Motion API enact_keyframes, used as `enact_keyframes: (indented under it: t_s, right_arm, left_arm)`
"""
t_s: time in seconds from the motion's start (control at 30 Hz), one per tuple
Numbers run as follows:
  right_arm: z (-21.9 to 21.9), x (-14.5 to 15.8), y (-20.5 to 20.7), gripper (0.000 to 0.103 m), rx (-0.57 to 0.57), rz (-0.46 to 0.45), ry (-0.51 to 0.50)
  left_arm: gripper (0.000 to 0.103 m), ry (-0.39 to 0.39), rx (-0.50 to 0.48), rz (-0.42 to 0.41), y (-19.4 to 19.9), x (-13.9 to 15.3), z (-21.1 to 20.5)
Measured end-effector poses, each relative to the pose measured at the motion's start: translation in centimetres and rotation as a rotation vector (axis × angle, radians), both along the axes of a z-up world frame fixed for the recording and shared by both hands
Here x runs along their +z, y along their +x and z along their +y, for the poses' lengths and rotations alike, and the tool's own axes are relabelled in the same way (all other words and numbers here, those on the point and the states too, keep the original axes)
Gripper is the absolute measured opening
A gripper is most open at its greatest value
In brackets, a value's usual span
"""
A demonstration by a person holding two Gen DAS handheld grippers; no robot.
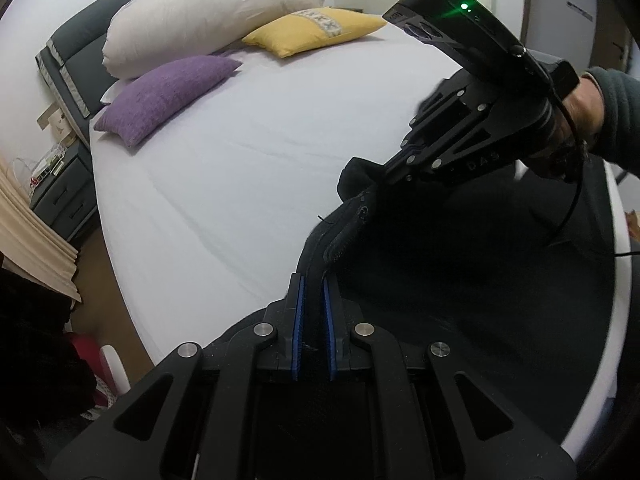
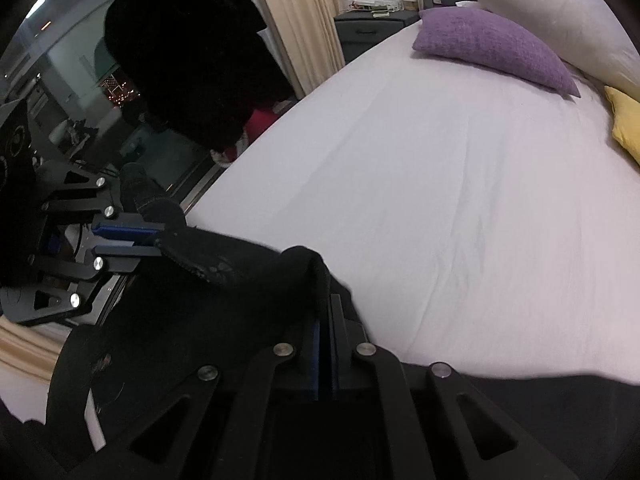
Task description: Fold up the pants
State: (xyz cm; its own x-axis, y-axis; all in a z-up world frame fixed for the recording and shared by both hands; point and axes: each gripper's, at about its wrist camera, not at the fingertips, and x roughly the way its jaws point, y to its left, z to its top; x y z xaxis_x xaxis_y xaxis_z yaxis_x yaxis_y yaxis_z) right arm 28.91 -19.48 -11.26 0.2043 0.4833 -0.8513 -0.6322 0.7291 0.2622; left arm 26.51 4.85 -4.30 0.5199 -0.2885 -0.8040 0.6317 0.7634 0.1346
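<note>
Both grippers pinch the pants' (image 1: 460,264) waistband — left gripper (image 1: 314,280) and right gripper (image 1: 370,188) clamped on cloth — lifting it at the bed's (image 1: 260,160) near edge; next, I judge, carry it over the legs to fold

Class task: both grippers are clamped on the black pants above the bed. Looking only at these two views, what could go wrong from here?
1. The left gripper and right gripper each pinch only a narrow edge of the black pants, so the cloth might slip out.
2. The pants hang bunched between the grippers, so a fold laid on the bed sheet may come out crooked.
</note>
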Motion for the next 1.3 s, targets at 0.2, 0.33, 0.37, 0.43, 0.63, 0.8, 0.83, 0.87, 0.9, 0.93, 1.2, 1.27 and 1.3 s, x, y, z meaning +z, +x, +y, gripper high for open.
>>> enact_keyframes:
  t_s: [0.2,0.33,0.37,0.43,0.63,0.8,0.83,0.87,0.9,0.93,1.2,1.27,1.3]
  right_arm:
    - [-1.4,0.9,-6.4,0.005,0.079,-0.040,-0.090]
    - [-2.1,1.0,-9.9,0.005,0.122,-0.084,-0.162]
    - [-2.2,1.2,-10.8,0.005,0.133,-0.098,-0.176]
    - [-1.8,1.3,-13.3,0.005,0.167,-0.145,-0.227]
    - [0.2,0.8,-18.5,0.005,0.238,-0.274,-0.356]
    - [2.6,-0.5,-22.5,0.004,0.312,-0.407,-0.507]
    - [3.1,-0.8,-23.3,0.004,0.323,-0.419,-0.528]
    - [3.5,-1.2,-23.7,0.004,0.330,-0.424,-0.539]
    - [3.8,-1.5,-24.1,0.004,0.334,-0.430,-0.547]
    - [4.0,-1.7,-24.5,0.004,0.334,-0.433,-0.549]
    - [5.7,-3.1,-28.1,0.004,0.360,-0.499,-0.620]
    - [5.6,-3.6,-28.8,0.004,0.369,-0.503,-0.633]
    - [5.7,-3.8,-28.8,0.004,0.366,-0.500,-0.631]
  left_arm:
    - [0.008,0.007,-0.095,0.009,-7.7,-0.9,-1.9]
    - [0.008,0.006,-0.121,0.031,-12.5,-1.9,-2.4]
    - [0.008,0.003,-0.119,0.036,-13.2,-2.1,-2.4]
    - [0.008,-0.003,-0.115,0.046,-14.7,-2.4,-2.4]
    - [0.008,0.036,-0.128,0.026,-19.1,-2.9,-2.3]
    - [0.008,0.033,-0.120,0.026,-21.5,-2.9,-1.3]
    - [0.008,0.043,-0.122,0.023,-22.1,-3.1,-1.2]
    - [0.008,0.056,-0.125,0.022,-22.9,-3.5,-1.1]
    - [0.008,0.059,-0.125,0.024,-22.9,-3.7,-0.9]
    - [0.008,0.066,-0.127,0.029,-23.6,-4.1,-0.9]
    - [0.008,0.091,-0.168,0.031,-26.4,-5.7,-0.4]
    - [0.008,0.100,-0.181,0.030,-27.3,-6.1,-0.4]
    - [0.008,0.100,-0.185,0.032,-27.3,-6.2,-0.4]
